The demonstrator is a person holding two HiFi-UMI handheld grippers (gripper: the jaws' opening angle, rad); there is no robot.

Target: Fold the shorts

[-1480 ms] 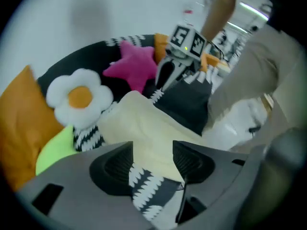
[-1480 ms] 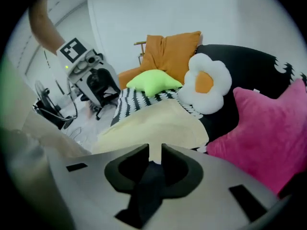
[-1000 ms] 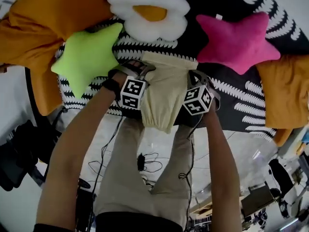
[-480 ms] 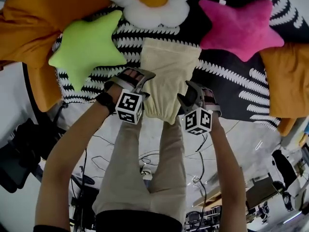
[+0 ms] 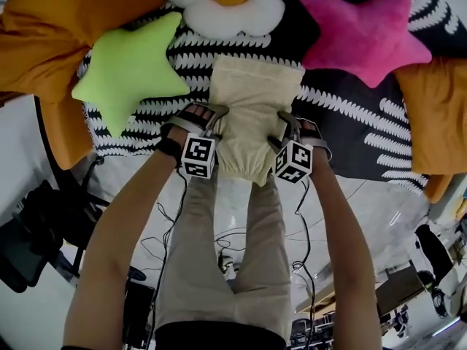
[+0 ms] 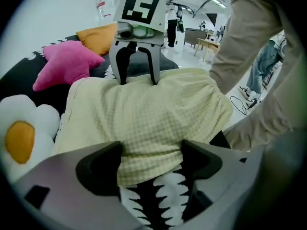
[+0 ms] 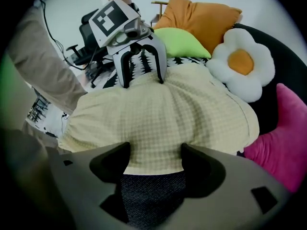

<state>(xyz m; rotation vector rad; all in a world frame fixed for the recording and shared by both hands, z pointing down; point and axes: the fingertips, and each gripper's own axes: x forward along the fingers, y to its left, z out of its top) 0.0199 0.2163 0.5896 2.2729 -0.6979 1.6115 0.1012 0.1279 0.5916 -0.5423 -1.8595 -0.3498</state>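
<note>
Shorts (image 5: 252, 119), already folded narrow, lie on the patterned blanket (image 5: 350, 130) between your left gripper (image 5: 206, 114) and right gripper (image 5: 286, 126), whose jaws have just been opening and loosely straddle their side edges; another fold seems left.

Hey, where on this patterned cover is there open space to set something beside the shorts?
The widest bare patch of the cover lies right of the shorts, below the pink star pillow and left of the right-hand orange pillow. Only a narrow strip separates the shorts from the green star pillow. The top is crowded.
</note>
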